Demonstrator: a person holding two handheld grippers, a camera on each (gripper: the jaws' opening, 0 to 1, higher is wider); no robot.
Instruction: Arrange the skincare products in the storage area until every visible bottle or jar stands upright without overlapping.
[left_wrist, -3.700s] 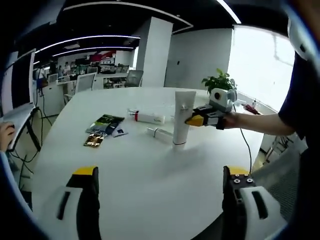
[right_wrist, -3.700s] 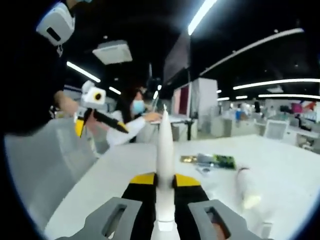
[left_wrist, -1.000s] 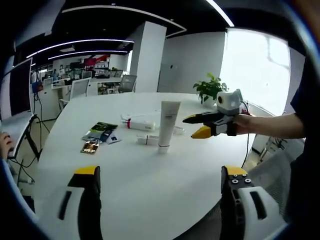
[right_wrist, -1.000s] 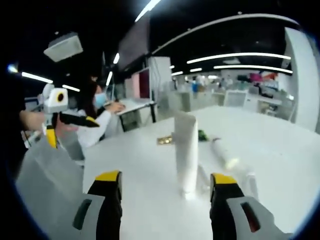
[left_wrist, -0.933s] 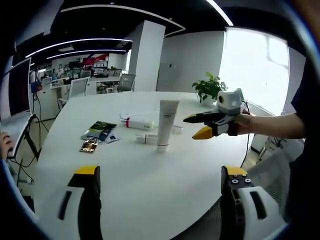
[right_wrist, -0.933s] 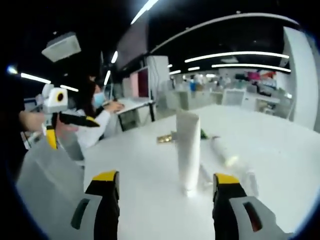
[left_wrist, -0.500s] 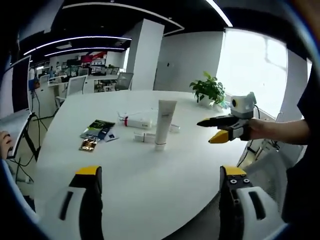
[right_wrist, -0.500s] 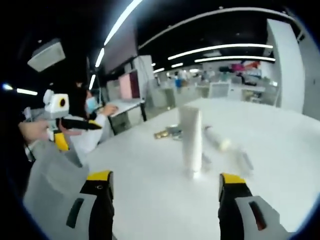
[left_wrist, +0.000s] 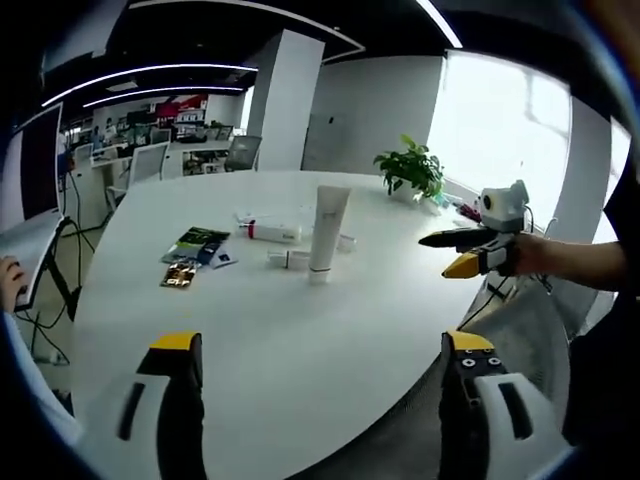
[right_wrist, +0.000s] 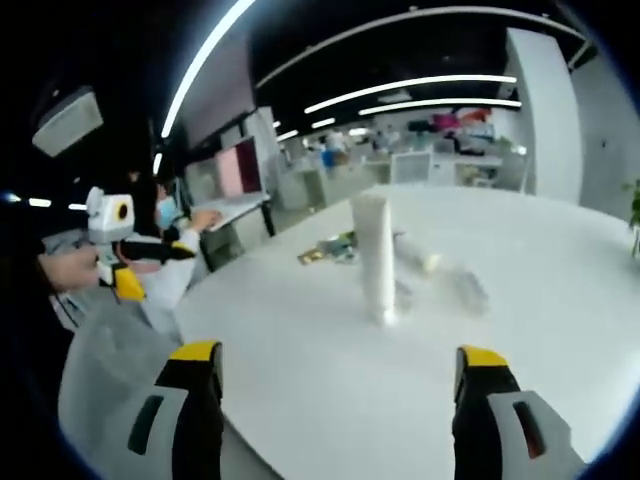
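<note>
A tall white tube (left_wrist: 326, 232) stands upright on its cap near the middle of the round white table (left_wrist: 300, 340); it is also the white tube (right_wrist: 375, 258) in the right gripper view. Beside it lie a white tube with a red band (left_wrist: 268, 232), a small tube (left_wrist: 290, 259) and another tube (left_wrist: 345, 241); blurred lying tubes (right_wrist: 415, 255) show past the upright one. My left gripper (left_wrist: 320, 400) is open, well short of the products. My right gripper (right_wrist: 340, 395) is open with nothing in it, also seen as the right gripper (left_wrist: 443, 254) off the table's right side.
Flat packets (left_wrist: 200, 245) and a small gold sachet (left_wrist: 178, 275) lie left of the tubes. A potted plant (left_wrist: 410, 170) stands at the far edge. A grey chair (left_wrist: 520, 330) sits at the right. A person (right_wrist: 185, 215) works at a desk; my left gripper (right_wrist: 150, 268) shows there.
My right gripper, shut on the white tube 3.7 s ago, has let go, leaving it upright. It has since drawn back off the table's edge, jaws open. Both views have pulled away.
</note>
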